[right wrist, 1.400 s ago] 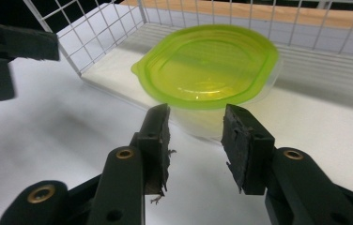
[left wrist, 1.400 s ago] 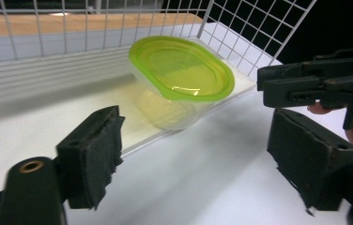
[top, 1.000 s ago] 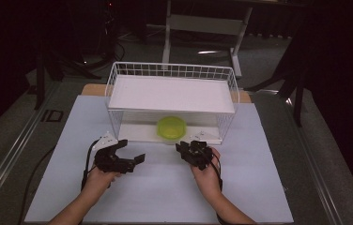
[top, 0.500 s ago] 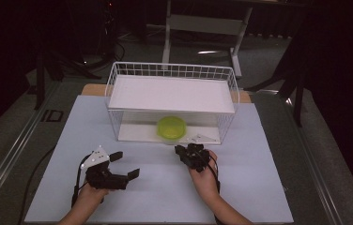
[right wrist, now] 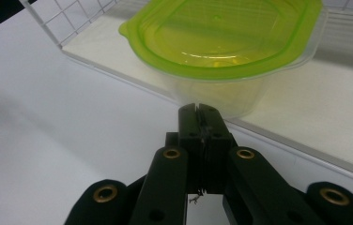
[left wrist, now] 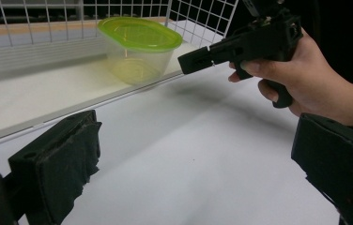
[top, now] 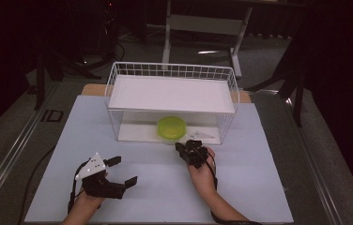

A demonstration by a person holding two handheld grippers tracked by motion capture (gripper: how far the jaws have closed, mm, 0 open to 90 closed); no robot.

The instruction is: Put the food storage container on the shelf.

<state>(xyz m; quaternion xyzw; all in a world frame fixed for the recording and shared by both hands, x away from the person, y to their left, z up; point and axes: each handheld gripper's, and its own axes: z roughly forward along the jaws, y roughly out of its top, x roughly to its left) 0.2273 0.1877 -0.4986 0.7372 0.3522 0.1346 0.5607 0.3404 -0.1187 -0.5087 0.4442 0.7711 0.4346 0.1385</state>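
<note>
— Container point(top: 172, 127) first: where does it sit from your two grippers?

— It stands on the lower shelf of the wire basket point(top: 231, 82), at the front edge, lid on and upright. From your right gripper point(top: 180, 147) it lies at about 11 o'clock in the high view, just beyond the tips and not touching. In the right gripper view it is dead ahead at 12 o'clock, just past the shelf's lip.

— And your left gripper point(top: 123, 170)?

— Well apart, down at about 7 o'clock from the container, pointing to 3 o'clock across the white mat point(top: 259, 187). Your right hand is clearly the nearer one.

— How are the jaws?

— Your right jaws have just been closing and are pressed together on nothing. Your left jaws are spread wide, empty. I judge you must open the right ones before they can take the rim.
</note>
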